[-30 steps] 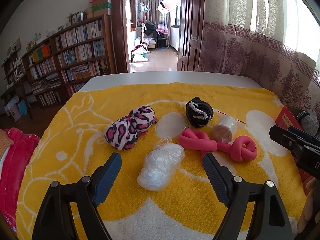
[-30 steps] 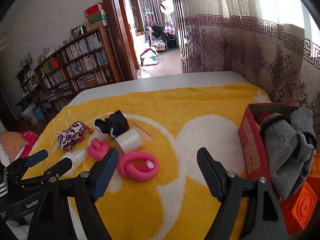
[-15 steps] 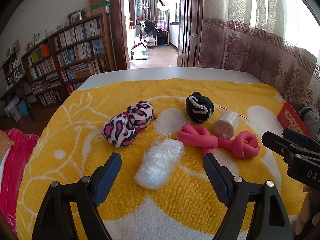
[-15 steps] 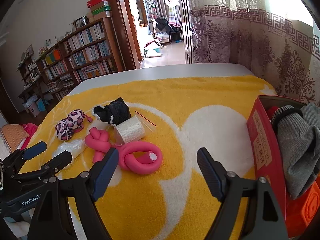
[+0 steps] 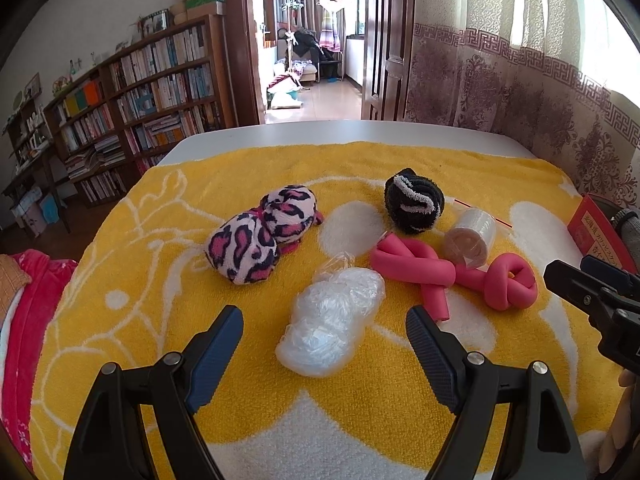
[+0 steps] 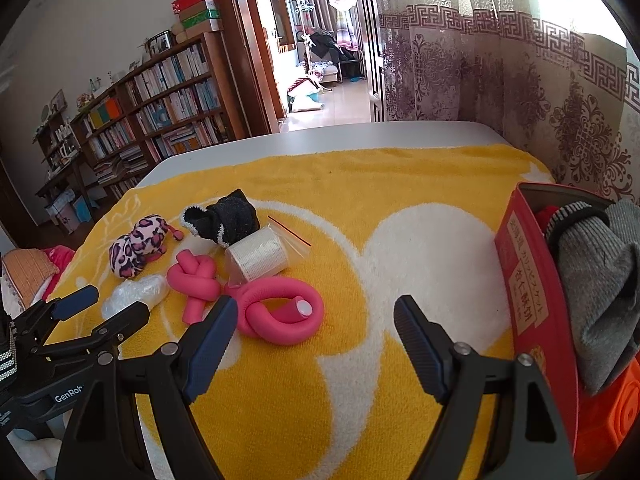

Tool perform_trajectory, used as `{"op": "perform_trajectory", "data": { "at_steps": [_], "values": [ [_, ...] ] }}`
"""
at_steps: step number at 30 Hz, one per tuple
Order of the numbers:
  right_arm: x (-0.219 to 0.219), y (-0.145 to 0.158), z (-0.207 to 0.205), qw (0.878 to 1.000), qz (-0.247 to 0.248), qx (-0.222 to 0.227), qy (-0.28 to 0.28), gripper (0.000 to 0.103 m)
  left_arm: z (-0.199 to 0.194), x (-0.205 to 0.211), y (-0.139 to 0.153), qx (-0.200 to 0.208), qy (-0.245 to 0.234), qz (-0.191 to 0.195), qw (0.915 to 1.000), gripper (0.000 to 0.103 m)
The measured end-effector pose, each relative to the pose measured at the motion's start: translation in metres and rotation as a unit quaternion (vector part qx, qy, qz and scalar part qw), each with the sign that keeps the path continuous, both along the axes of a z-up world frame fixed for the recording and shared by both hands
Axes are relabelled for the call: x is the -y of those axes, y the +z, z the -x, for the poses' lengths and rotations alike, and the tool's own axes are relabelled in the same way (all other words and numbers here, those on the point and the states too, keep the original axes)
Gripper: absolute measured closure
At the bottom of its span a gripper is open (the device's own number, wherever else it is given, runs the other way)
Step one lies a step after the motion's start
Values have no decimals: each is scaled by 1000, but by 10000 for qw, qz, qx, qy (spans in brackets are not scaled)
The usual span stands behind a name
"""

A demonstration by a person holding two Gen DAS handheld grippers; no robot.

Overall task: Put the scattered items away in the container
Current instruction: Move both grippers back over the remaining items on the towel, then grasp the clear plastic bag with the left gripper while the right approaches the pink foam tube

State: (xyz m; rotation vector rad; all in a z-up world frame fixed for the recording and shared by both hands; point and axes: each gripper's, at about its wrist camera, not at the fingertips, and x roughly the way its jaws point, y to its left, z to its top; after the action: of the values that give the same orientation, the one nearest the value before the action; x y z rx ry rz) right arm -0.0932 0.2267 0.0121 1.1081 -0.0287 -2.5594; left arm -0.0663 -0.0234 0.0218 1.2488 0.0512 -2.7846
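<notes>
On the yellow towel lie a crumpled clear plastic bag (image 5: 332, 324), a pink leopard sock ball (image 5: 260, 240), a black sock ball (image 5: 414, 206), a white tape roll (image 5: 470, 240) and a knotted pink foam roller (image 5: 440, 272). My left gripper (image 5: 324, 318) is open, its fingers on either side of the bag's near end, not touching it. My right gripper (image 6: 316, 308) is open and empty over the towel, the foam roller (image 6: 280, 312) just beyond its left finger. The red box (image 6: 524, 280) at the right holds a grey sock (image 6: 600, 280).
An orange block (image 6: 616, 412) sits by the red box's near side. The white table edge (image 5: 360, 132) runs behind the towel. A curtain hangs at the right, with bookshelves and a doorway beyond. A red blanket (image 5: 28, 300) lies off the left edge.
</notes>
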Motion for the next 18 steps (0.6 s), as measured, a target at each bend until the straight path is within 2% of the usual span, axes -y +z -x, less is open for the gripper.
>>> {"op": "perform_trajectory", "data": {
  "at_steps": [8,13,18],
  "values": [
    [0,0,0,10000,-10,3,7,20,3,0,-6,143,-85,-83,9998,18],
    [-1,-1,-2,10000,15,7,-1,20,9,15,-14,355,-54,-633,9973,18],
    [-1,-2,-1,10000,33,14,7,20,12,29,-18,357,86,-1035,9940,18]
  ]
}}
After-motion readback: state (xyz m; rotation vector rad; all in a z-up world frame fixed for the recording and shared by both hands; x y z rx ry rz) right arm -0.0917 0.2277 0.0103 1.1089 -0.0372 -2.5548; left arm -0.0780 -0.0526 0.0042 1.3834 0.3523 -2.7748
